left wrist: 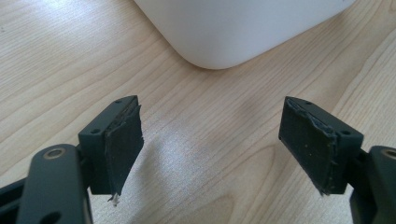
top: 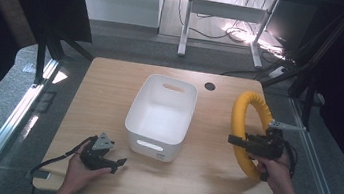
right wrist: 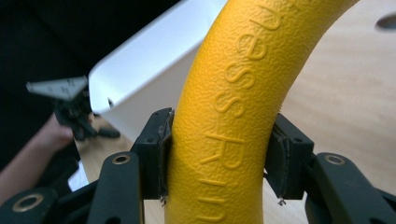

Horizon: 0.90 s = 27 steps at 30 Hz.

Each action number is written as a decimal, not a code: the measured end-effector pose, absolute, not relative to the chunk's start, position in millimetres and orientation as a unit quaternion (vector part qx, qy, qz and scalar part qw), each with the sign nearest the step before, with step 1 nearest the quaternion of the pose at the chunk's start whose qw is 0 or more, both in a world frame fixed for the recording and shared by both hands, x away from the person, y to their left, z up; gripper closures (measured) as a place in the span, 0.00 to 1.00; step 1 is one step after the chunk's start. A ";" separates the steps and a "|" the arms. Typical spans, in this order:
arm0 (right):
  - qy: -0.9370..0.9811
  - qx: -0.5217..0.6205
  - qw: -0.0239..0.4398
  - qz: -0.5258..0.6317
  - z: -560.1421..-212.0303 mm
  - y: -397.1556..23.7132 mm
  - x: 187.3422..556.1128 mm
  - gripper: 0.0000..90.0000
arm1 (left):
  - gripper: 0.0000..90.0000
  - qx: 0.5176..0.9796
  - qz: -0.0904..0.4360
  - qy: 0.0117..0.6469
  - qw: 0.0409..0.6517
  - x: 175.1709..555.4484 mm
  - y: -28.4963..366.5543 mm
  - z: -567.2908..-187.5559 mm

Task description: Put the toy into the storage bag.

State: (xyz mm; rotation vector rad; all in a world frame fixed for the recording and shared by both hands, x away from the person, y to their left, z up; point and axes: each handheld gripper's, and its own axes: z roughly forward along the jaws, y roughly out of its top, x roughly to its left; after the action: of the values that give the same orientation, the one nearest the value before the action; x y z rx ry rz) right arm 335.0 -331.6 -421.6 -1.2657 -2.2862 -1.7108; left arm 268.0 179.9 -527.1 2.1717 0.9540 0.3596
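Two bare forearms, no sleeves in sight. Left gripper [top: 120, 161] black and compact, topped by a grey three-cornered plate, a black cable looping off toward the tabletop's near-left corner. Right gripper [top: 230, 139] black too, its own grey plate raised above, cable trailing to the near-right corner. Fingers [left wrist: 122, 140] matte black blocks, faced with dark pads frayed at the edges, small screw holes on top. Brass-coloured pivot bushings in the linkage arms; possibly rivets, hard to tell.
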 end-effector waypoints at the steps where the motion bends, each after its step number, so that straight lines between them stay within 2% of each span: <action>1: -0.723 -0.407 0.003 -0.559 -419.5 -335.3 333.8 0.54 | 0.24 0.844 0.140 0.370 0.362 268.1 179.8 -527.2; 14: -0.665 -0.409 -0.059 -0.622 -406.5 -355.0 322.5 0.54 | 0.24 0.842 0.137 0.372 0.366 268.2 179.2 -527.3; 27: -0.649 -0.386 -0.132 -0.641 -392.7 -322.0 318.0 0.55 | 0.24 0.842 0.139 0.371 0.366 268.3 179.7 -527.0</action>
State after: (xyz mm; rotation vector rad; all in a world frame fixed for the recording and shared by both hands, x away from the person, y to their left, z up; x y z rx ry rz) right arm 318.0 -322.0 -392.7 -1.3275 -2.2323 -2.2049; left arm 268.3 179.7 -527.0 2.1642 0.9522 0.3570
